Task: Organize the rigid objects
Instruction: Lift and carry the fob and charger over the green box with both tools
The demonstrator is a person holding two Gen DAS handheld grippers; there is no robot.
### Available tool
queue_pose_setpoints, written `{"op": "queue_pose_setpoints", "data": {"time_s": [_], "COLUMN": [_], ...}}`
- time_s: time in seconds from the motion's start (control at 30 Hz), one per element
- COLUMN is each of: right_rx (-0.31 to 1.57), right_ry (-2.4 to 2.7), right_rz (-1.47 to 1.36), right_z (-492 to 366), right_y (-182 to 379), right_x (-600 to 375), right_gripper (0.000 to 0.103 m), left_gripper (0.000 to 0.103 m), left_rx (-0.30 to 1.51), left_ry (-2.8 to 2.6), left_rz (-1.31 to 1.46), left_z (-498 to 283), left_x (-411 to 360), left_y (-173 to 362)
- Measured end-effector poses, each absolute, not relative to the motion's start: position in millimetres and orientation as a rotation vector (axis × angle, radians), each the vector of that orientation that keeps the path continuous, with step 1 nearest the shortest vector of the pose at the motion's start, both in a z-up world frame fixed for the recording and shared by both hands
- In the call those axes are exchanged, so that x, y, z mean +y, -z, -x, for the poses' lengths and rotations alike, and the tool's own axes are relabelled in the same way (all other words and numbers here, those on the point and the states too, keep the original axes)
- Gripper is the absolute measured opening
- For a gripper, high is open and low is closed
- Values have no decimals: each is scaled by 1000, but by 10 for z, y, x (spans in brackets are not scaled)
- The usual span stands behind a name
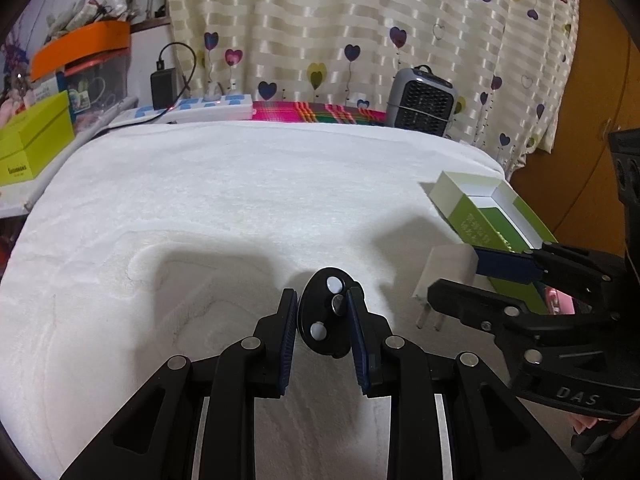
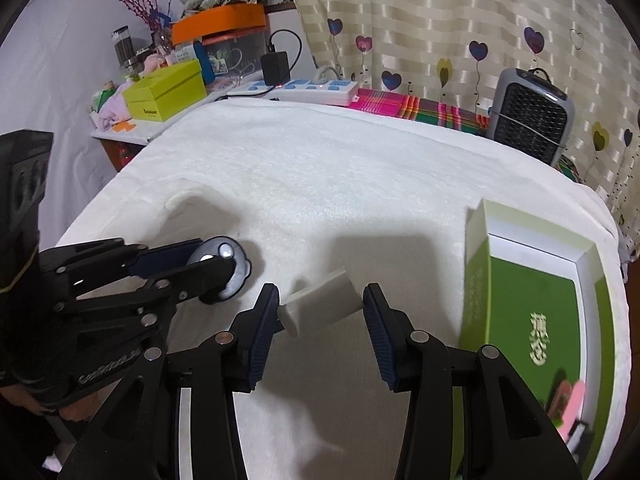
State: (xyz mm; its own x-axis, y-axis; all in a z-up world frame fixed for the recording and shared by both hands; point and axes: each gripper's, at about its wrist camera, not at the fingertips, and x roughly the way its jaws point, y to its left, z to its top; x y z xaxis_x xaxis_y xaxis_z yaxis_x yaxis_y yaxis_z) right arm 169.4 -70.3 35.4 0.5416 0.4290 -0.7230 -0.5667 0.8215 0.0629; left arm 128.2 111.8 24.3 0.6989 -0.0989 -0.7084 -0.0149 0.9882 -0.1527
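- Both grippers are held low over the towel: the left gripper (image 1: 323, 322) is closed on a black disc (image 1: 326, 312), and the right gripper (image 2: 320, 312) is clamped on a white plug (image 2: 320, 306).
- A white towel (image 1: 240, 208) is spread over the whole work surface, with the grippers at its near edge.
- A curtain (image 1: 360, 32) printed with hearts is hung behind the far edge.
- A green box (image 2: 532, 312), open at the top, is laid at the right edge of the towel, just right of the right gripper; something pink is seen at its near end, too blurred to name.
- A grey fan (image 2: 528, 116) is stood at the far right corner.
- A lime box (image 2: 164, 90) is set on a side shelf at the far left, beyond the towel.
- A power strip (image 1: 188, 110) is laid along the far edge, with a black adapter plugged in.
- The plug is gripped by its white body, tilted, near the middle; in the left view its two metal pins (image 1: 430, 318) are pointed down above the towel.
- The disc is held on edge, left of the plug, with pale round spots on its face.
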Motion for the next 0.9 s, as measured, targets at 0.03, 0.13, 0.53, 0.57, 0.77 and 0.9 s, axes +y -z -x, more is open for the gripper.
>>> {"op": "queue_pose_setpoints", "data": {"time_s": [0.03, 0.13, 0.53, 0.57, 0.77, 0.9], "right_rx": [801, 787, 734, 730, 712, 703], "right_ry": [-596, -595, -593, -592, -587, -583], "right_rz": [183, 168, 134, 131, 109, 93], "right_z": [-1672, -1579, -1277, -1259, -1165, -1103], "right_y": [-360, -398, -516, -523, -552, -563], "right_x": [-721, -798, -1049, -1071, -1208, -1301], "right_gripper": [45, 45, 45, 45, 45, 45], "left_gripper": [24, 24, 24, 24, 24, 24], "left_rx": [793, 782, 753, 748, 731, 725], "left_ry": [49, 52, 90, 95, 115, 128], "left_rz": [146, 129, 124, 123, 116, 115], "left_z": [-1263, -1203, -973, -949, -858, -819], "left_x": [1099, 1036, 767, 735, 585, 509], "left_y": [-256, -297, -413, -428, -493, -518]}}
